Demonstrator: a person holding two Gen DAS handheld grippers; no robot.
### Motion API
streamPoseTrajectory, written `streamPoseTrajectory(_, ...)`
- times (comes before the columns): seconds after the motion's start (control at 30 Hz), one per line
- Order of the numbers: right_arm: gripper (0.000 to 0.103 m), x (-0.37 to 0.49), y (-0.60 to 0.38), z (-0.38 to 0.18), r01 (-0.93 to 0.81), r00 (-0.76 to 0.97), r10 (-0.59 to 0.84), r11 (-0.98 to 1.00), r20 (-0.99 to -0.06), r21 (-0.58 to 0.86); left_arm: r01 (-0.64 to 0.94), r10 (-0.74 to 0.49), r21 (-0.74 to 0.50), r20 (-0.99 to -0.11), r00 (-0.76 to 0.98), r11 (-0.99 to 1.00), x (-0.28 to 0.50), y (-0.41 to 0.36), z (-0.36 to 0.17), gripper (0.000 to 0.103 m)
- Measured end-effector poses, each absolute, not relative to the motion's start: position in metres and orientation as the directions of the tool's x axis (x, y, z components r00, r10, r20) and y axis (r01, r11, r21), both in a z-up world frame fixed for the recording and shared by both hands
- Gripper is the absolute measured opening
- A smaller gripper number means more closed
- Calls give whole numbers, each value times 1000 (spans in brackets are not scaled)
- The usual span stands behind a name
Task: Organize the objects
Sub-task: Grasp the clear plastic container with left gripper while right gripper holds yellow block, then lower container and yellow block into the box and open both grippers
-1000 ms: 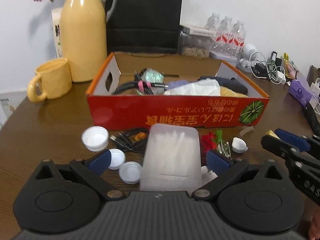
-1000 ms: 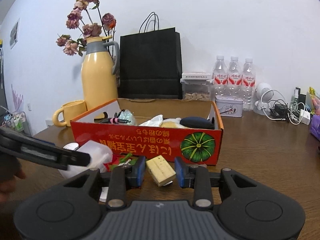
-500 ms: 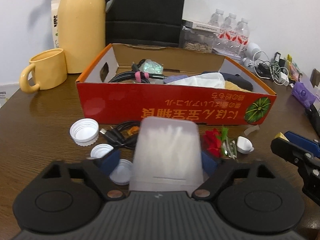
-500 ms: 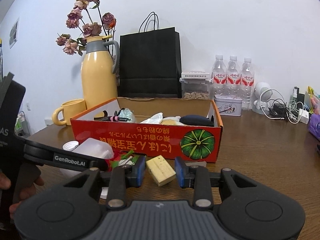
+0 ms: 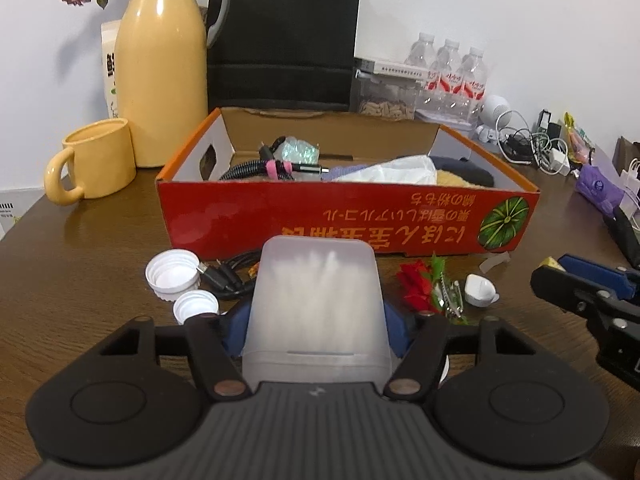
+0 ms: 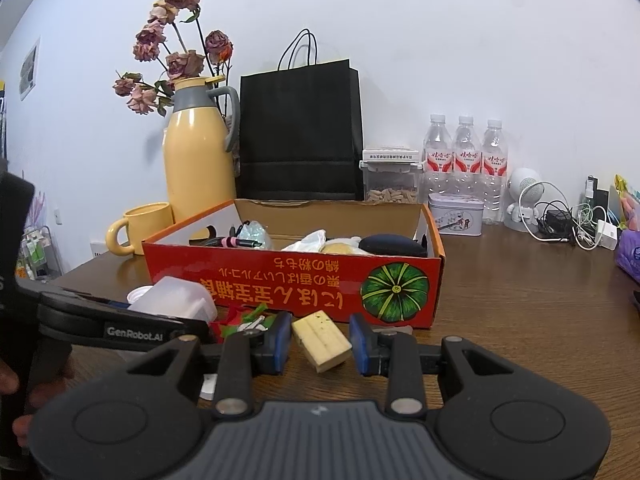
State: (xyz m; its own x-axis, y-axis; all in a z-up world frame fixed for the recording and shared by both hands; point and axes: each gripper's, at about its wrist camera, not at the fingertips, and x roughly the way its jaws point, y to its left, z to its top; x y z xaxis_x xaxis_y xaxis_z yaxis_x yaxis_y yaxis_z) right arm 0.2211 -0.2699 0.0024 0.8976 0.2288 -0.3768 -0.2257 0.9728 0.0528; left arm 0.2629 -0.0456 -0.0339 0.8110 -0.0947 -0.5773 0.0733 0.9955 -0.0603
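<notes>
My left gripper (image 5: 316, 332) is shut on a translucent white plastic box (image 5: 318, 308) and holds it above the table, in front of the red cardboard box (image 5: 344, 216). The plastic box also shows in the right wrist view (image 6: 172, 298). My right gripper (image 6: 320, 342) is shut on a yellow sponge block (image 6: 322, 340) just in front of the red box's (image 6: 296, 284) pumpkin corner. The red box holds cables, a white bag and a dark case. White caps (image 5: 172, 274), a black cable (image 5: 232, 276), a red artificial flower (image 5: 420, 284) and a small white piece (image 5: 480, 290) lie on the table.
A yellow thermos (image 5: 164, 64) and yellow mug (image 5: 96, 160) stand at the back left. A black paper bag (image 5: 280, 36), a snack jar, water bottles (image 5: 452, 72) and tangled chargers (image 5: 532, 148) line the back wall. A purple pouch (image 5: 600, 188) lies at the right.
My left gripper has closed on the plastic box and lifted it, moving toward the red box. My right gripper has stayed shut on the sponge and held nearly still.
</notes>
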Motion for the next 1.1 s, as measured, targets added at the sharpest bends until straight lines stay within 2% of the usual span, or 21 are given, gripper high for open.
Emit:
streamPoseTrajectory(0.33, 31, 217, -269, 7, -229, 908, 230, 972, -350, 46, 54, -90, -84, -510, 855, 995, 244, -41, -15, 67)
streamPoseTrajectory(0.57, 31, 221, -256, 32, -286, 912, 280, 958, -299, 24, 74, -126, -133, -443, 888, 988, 248, -39, 23, 67)
streamPoseTrajectory(0.83, 30, 261, -232, 75, -271, 941, 254, 961, -225, -50, 49, -94, -133, -357, 929, 990, 288, -41, 60, 67)
streamPoseTrajectory(1.1, 30, 343, -224, 76, -264, 933, 256, 965, -254, 5, 7, -73, -173, -382, 921, 985, 360, -23, 57, 67)
